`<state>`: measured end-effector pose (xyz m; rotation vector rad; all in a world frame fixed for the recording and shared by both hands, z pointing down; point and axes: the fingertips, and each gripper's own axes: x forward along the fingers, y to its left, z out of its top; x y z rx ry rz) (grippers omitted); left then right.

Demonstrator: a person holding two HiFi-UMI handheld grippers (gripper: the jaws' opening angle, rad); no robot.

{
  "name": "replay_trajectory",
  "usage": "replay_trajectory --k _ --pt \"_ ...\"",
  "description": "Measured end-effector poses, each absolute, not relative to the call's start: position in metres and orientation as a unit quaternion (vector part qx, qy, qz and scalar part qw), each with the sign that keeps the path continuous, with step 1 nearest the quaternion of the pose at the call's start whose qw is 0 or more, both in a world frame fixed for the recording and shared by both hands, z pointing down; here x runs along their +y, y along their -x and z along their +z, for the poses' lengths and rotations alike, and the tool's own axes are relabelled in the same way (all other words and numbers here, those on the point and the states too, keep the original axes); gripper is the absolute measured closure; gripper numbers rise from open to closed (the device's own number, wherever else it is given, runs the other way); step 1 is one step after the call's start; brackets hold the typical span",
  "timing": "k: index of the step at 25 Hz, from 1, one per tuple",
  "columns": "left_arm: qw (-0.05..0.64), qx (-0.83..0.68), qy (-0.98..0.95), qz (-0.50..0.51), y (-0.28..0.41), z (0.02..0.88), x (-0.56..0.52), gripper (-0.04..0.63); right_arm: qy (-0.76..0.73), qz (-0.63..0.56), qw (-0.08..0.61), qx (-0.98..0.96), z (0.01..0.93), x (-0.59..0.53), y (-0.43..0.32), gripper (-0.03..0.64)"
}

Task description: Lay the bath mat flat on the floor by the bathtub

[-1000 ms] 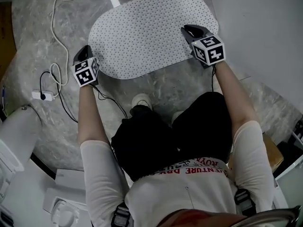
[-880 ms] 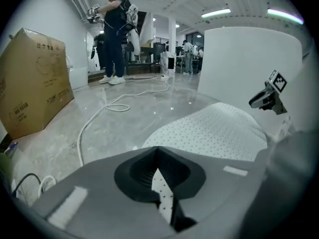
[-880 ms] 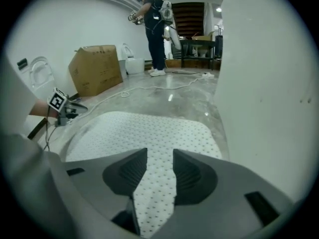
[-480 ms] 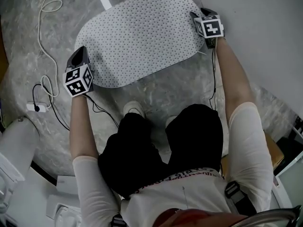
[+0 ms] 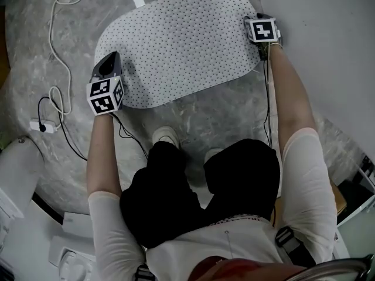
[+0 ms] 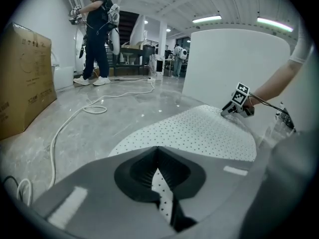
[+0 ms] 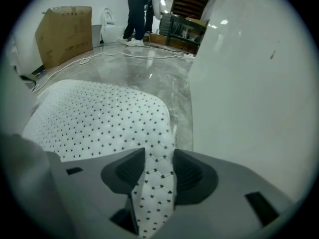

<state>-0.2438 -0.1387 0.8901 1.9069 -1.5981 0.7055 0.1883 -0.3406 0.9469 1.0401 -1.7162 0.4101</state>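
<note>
The white bath mat (image 5: 176, 45) with small dark dots is spread on the grey marble floor beside the white bathtub wall (image 5: 328, 51). My left gripper (image 5: 109, 69) is shut on the mat's left edge. In the left gripper view a strip of mat (image 6: 162, 188) is pinched between the closed jaws of the left gripper (image 6: 158, 171). My right gripper (image 5: 258, 17) is at the mat's right corner against the tub. Its jaws have just been opening. In the right gripper view the right gripper (image 7: 158, 171) stands apart, with the mat's edge (image 7: 154, 183) loose between them.
A white cable (image 5: 55, 45) loops over the floor to the left and ends at a plug block (image 5: 44, 126). A cardboard box (image 6: 22, 83) and standing people (image 6: 97, 34) are farther off. The wearer's shoes (image 5: 167, 136) stand just behind the mat. A white fixture (image 5: 17, 174) is at lower left.
My right gripper has moved away from the person along the tub, taking the mat's right edge with it. The mat now lies closer to the tub. My left gripper has shifted slightly.
</note>
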Motion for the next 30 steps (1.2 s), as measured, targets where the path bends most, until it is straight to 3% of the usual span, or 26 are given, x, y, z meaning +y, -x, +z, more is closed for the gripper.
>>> replay_trajectory --k 3,5,8,12,20,22,23,30 --pt "0.266 -0.591 -0.714 0.265 0.246 0.887 -0.144 0.588 -0.432 0.107 0.541 -0.713 0.933 -0.34 -0.181 0.526" --pt "0.261 -0.589 -0.717 0.269 0.245 0.885 -0.147 0.588 -0.424 0.035 0.563 -0.708 0.924 -0.336 -0.172 0.551" --pt "0.253 -0.583 -0.723 0.272 0.24 0.882 -0.15 0.588 -0.434 -0.026 0.577 -0.691 0.921 -0.33 -0.169 0.538" --pt "0.247 -0.583 -0.728 0.263 0.237 0.875 -0.156 0.588 -0.451 0.002 0.567 -0.69 0.922 -0.328 -0.175 0.431" --pt "0.26 -0.601 -0.721 0.228 0.235 0.829 -0.152 0.588 -0.428 0.048 0.502 -0.75 0.869 -0.307 -0.145 0.433" --pt "0.266 -0.602 -0.719 0.222 0.228 0.803 -0.148 0.588 -0.429 0.055 0.474 -0.767 0.835 -0.298 -0.133 0.484" --pt "0.266 -0.601 -0.72 0.221 0.224 0.787 -0.147 0.588 -0.433 0.059 0.457 -0.775 0.815 -0.293 -0.128 0.541" --pt "0.264 -0.606 -0.725 0.194 0.202 0.639 -0.124 0.588 -0.421 0.107 0.368 -0.822 0.658 -0.236 -0.09 0.607"
